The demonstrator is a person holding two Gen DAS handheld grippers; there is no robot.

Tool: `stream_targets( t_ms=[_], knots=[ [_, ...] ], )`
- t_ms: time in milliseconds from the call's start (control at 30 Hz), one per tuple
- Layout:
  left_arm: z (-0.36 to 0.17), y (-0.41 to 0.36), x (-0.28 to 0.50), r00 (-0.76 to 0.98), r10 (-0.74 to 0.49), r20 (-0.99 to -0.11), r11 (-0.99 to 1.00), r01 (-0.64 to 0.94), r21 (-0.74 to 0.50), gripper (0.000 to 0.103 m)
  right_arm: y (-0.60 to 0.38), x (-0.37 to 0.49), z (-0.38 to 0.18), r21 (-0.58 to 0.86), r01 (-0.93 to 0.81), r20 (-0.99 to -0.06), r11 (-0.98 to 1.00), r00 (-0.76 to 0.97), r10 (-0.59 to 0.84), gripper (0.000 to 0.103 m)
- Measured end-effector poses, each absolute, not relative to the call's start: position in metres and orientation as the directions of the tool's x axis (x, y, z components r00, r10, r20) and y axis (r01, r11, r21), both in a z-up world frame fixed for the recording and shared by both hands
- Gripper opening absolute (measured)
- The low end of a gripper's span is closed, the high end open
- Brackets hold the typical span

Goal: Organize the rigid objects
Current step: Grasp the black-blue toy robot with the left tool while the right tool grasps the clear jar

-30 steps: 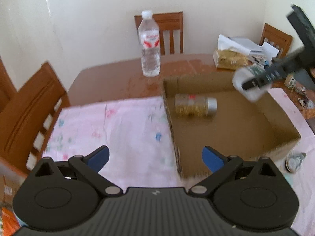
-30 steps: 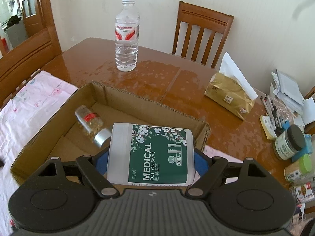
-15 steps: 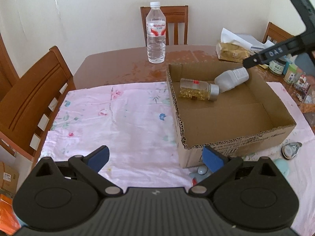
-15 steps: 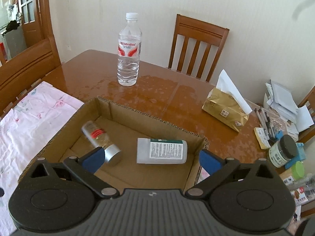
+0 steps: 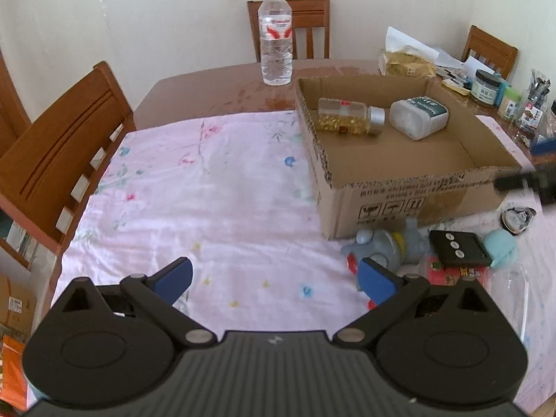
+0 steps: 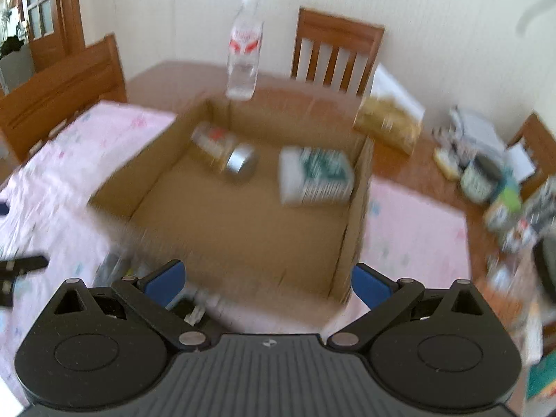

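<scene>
Both tongs stood wide and held nothing. Left tongs (image 5: 274, 279) hung over the pink floral cloth (image 5: 208, 191), their blue pads (image 5: 173, 279) clear of everything; the right pad sat in front of a grey toy (image 5: 385, 248) in the view, and contact could not be told. Right tongs (image 6: 267, 283) hovered above the near edge of the box (image 6: 354, 208), nothing between the pads; that view was blurred.

A brown wooden worktop (image 5: 215, 93) carried the cloth on its near half. The open cardboard box (image 5: 399, 194) rested on the cloth's far right part. Inside it, at the far end, a clear jar (image 5: 347, 116) with a silver cap lay on its side, and a white cotton swab tub (image 5: 417, 116) with a green label lay on its side just beside it. A water bottle (image 5: 276, 34) stood upright on bare wood behind the box. In front of the box lay the toy, a black remote (image 5: 458, 248) and a pale blue object (image 5: 500, 246). A gold tissue pack (image 5: 406, 64), jars and papers crowded the far right. Wooden chairs (image 5: 66, 146) ringed the worktop before cream walls.
</scene>
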State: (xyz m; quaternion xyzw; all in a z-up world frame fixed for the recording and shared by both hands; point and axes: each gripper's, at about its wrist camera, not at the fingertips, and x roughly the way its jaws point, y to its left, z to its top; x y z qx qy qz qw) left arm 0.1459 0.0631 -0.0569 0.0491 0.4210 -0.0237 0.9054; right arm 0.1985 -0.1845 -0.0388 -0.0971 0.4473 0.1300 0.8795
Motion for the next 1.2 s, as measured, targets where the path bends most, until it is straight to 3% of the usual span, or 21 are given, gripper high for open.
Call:
stream_targets(
  t_ms=[200, 467, 767, 1200],
  knots=[
    [-0.058, 0.065, 0.137, 0.643, -0.015, -0.766, 0.995, 0.082, 0.050, 0.101, -0.168, 0.168, -0.062, -0.022, -0.302, -0.860, 0.953, 0.491, 0.136, 0.103],
    [-0.062, 0.061, 0.126, 0.625, -0.061, -0.778, 0.990, 0.138, 0.033, 0.101, -0.146, 0.143, -0.075, 0.036, -0.498, -0.868, 0.867, 0.415, 0.274, 0.103],
    [-0.063, 0.060, 0.111, 0.612, -0.071, -0.788, 0.990, 0.140, 0.019, 0.101, -0.142, 0.121, -0.083, 0.056, -0.583, -0.921, 0.810, 0.283, 0.267, 0.103],
    [-0.065, 0.040, 0.116, 0.581, -0.128, -0.804, 0.979, 0.205, -0.007, 0.101, -0.171, 0.107, -0.100, -0.015, -0.373, -0.926, 0.928, 0.356, 0.128, 0.103]
  ],
)
